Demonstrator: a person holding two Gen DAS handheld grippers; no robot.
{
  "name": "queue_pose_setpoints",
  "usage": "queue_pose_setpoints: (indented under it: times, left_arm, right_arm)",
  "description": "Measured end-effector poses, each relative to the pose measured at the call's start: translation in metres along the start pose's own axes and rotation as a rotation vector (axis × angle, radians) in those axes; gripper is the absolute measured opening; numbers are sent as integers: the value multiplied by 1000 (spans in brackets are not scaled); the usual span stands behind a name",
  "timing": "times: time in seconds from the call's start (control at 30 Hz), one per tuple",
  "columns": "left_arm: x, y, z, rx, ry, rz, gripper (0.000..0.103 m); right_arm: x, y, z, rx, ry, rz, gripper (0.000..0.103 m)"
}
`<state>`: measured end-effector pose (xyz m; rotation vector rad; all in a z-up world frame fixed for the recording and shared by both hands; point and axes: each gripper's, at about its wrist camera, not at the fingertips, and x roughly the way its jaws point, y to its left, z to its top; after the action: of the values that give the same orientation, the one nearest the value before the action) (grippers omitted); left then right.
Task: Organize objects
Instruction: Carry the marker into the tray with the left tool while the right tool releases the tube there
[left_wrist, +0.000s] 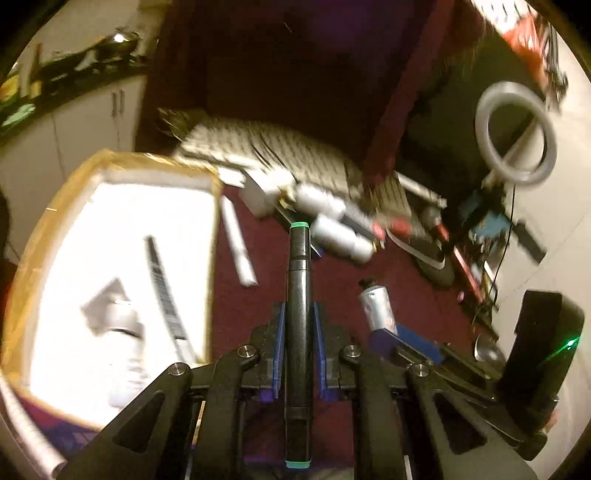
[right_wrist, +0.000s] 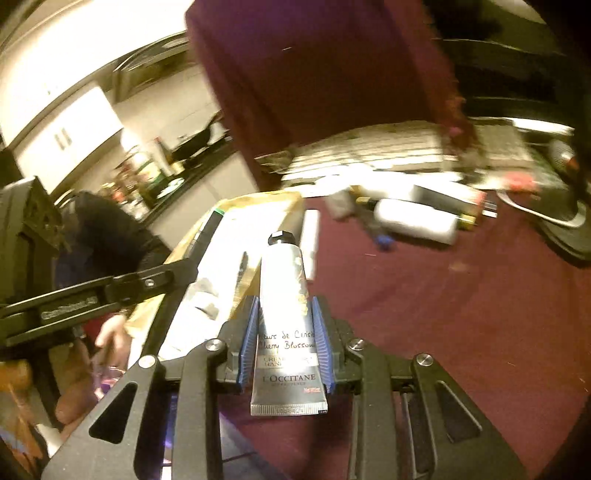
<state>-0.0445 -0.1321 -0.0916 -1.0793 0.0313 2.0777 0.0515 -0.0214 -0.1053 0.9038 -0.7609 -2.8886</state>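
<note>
My left gripper (left_wrist: 298, 314) is shut on a black marker (left_wrist: 298, 280) with green end caps, which points forward over the maroon cloth. Left of it is an open cardboard box (left_wrist: 110, 158) with a white lining and a few items inside. My right gripper (right_wrist: 286, 332) is shut on a silver hand cream tube (right_wrist: 284, 280), cap forward, crimped end toward the camera. In the left wrist view the tube (left_wrist: 375, 306) shows at lower right. In the right wrist view the marker (right_wrist: 207, 229) hangs over the box (right_wrist: 258, 201).
White bottles (left_wrist: 340, 240) and a white stick (left_wrist: 238, 243) lie on the maroon cloth (right_wrist: 443, 314) beyond the box. A patterned flat object (left_wrist: 266, 147) sits behind them. A ring light (left_wrist: 515, 133) and cables stand at the right. A hand (right_wrist: 110, 332) shows at the left.
</note>
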Motion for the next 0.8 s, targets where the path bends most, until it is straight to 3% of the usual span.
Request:
queue_pose_setpoints:
  times: [0.23, 0.37, 0.5, 0.8]
  left_arm:
    - [-30, 67, 13, -137, -60, 147, 12]
    - [-33, 101, 20, -186, -106, 244, 12]
    - [-21, 130, 27, -231, -99, 360, 12]
    - [4, 143, 19, -218, -25, 393, 12]
  right_arm:
    - [64, 42, 7, -15, 109, 78, 27]
    - [93, 48, 15, -23, 152, 61, 27]
    - [111, 50, 15, -13, 181, 51, 27]
    - [126, 52, 19, -27, 183, 22, 27]
